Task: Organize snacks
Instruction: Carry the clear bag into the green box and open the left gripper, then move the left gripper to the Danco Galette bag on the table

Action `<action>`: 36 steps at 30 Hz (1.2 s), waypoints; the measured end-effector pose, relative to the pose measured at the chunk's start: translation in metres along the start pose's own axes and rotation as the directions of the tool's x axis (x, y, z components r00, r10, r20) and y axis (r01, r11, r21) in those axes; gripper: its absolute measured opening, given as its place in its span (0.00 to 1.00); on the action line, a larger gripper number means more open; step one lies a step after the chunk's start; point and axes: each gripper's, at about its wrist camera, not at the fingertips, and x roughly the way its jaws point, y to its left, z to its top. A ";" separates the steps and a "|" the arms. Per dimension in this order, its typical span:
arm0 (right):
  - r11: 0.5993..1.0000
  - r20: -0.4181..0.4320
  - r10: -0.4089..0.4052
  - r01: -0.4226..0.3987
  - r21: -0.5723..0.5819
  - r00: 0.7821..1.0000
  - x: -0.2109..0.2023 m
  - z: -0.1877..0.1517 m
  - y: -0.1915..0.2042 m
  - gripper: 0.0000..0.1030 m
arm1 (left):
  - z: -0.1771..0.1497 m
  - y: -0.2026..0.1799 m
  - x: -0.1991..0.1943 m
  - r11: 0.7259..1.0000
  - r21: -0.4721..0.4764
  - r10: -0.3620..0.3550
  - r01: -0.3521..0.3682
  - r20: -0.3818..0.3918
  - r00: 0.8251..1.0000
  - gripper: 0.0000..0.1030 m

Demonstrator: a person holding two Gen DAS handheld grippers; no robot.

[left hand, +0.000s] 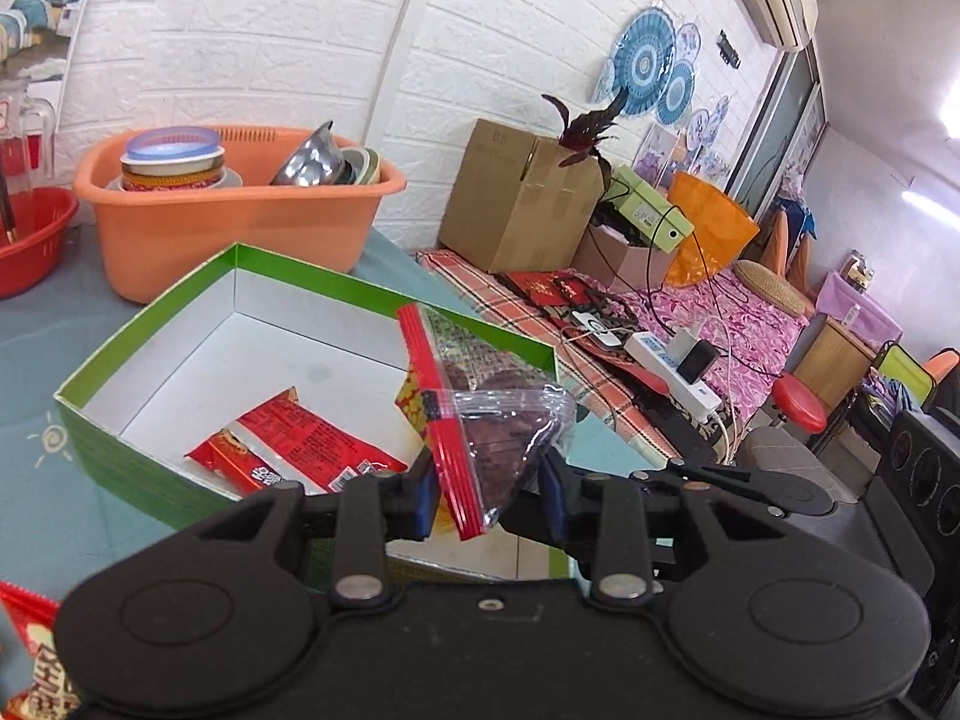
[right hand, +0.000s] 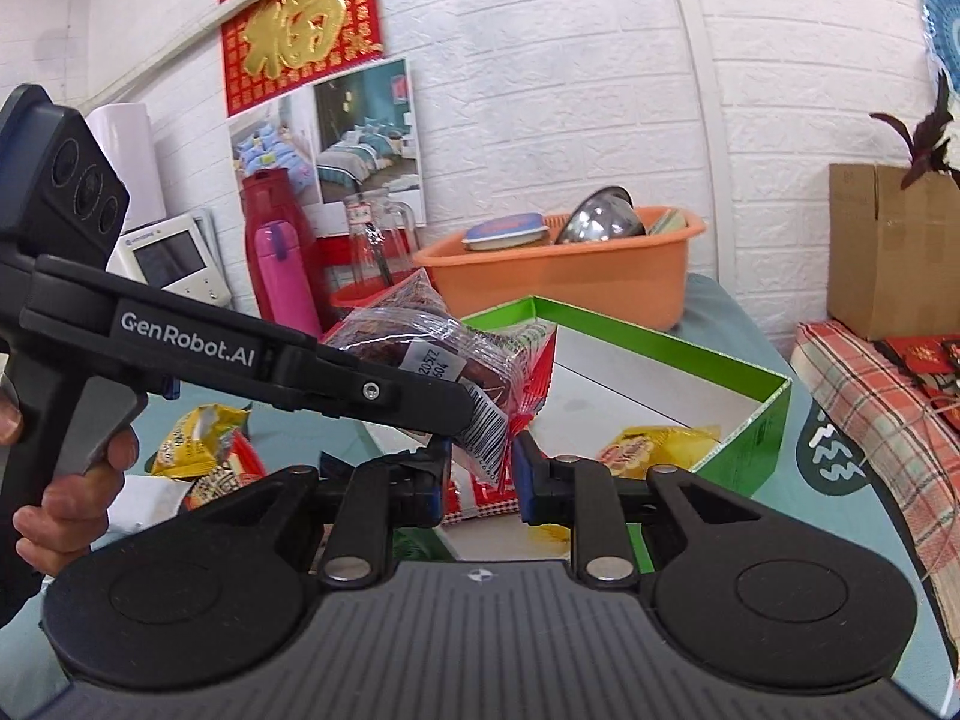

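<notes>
My left gripper (left hand: 487, 480) is shut on a clear snack bag (left hand: 498, 420) with red sealed edges and dark snacks inside, held above the near right corner of the open green box (left hand: 150, 330). A red snack packet (left hand: 300, 450) lies inside the box. In the right wrist view the left gripper's arm (right hand: 252, 360) crosses from the left with the same bag (right hand: 444, 354). My right gripper (right hand: 477, 462) has the bag's lower edge with the barcode between its pads, with a small gap showing. A yellow packet (right hand: 654, 450) lies in the box (right hand: 762, 414).
An orange basin (left hand: 240, 222) of bowls stands behind the box, a red basket (left hand: 30, 240) to its left. Loose yellow and red packets (right hand: 198, 444) lie on the table left of the box. A cardboard carton (left hand: 516, 204), plant and cables crowd the bench on the right.
</notes>
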 end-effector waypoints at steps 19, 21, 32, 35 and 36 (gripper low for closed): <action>0.984 0.060 -0.086 0.094 -0.150 0.994 -0.012 -0.017 0.019 1.00 | -0.008 0.011 -0.031 0.991 -0.074 0.118 -0.115 0.037 0.992 1.00; 0.985 0.067 -0.081 0.091 -0.146 0.994 -0.023 -0.014 0.027 1.00 | -0.011 0.006 -0.051 0.987 -0.081 0.140 -0.135 0.047 0.989 1.00; 0.996 0.020 0.007 -0.005 -0.093 1.000 -0.074 -0.036 0.075 1.00 | -0.084 0.004 -0.138 0.955 -0.100 0.284 -0.280 0.026 0.958 1.00; 0.997 -0.015 0.031 -0.032 -0.070 0.999 -0.079 -0.051 0.084 1.00 | -0.109 0.013 -0.155 0.943 -0.139 0.309 -0.304 0.018 0.951 1.00; 0.997 -0.031 0.047 -0.049 -0.058 0.998 -0.080 -0.056 0.089 1.00 | -0.116 0.018 -0.160 0.938 -0.155 0.315 -0.309 0.015 0.949 1.00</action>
